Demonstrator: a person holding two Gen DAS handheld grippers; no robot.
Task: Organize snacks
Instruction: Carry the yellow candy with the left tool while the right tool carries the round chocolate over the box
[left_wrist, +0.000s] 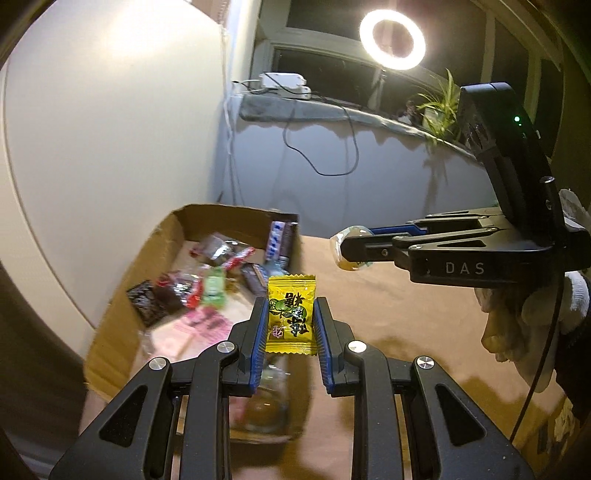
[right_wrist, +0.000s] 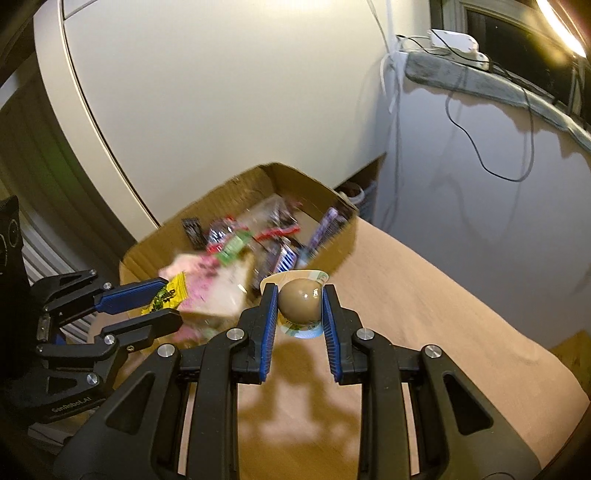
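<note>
My left gripper (left_wrist: 290, 314) is shut on a yellow snack packet (left_wrist: 291, 314) and holds it upright above the near right corner of a cardboard box (left_wrist: 122, 314) full of wrapped snacks. It also shows in the right wrist view (right_wrist: 166, 299), with the yellow packet (right_wrist: 168, 297) over the box (right_wrist: 221, 192). My right gripper (right_wrist: 300, 306) is shut on a brown egg-shaped snack in a clear cup (right_wrist: 299, 301), held above the table just right of the box. It shows in the left wrist view (left_wrist: 341, 245) with the cup (left_wrist: 349, 236).
The box holds several wrapped snacks (left_wrist: 207, 284), some red, green, pink and dark. It stands at the left end of a tan table (left_wrist: 388, 306). Behind are a white curved panel (left_wrist: 110, 129), a wall with cables, a sill with a plant (left_wrist: 441, 103) and a ring light (left_wrist: 392, 38).
</note>
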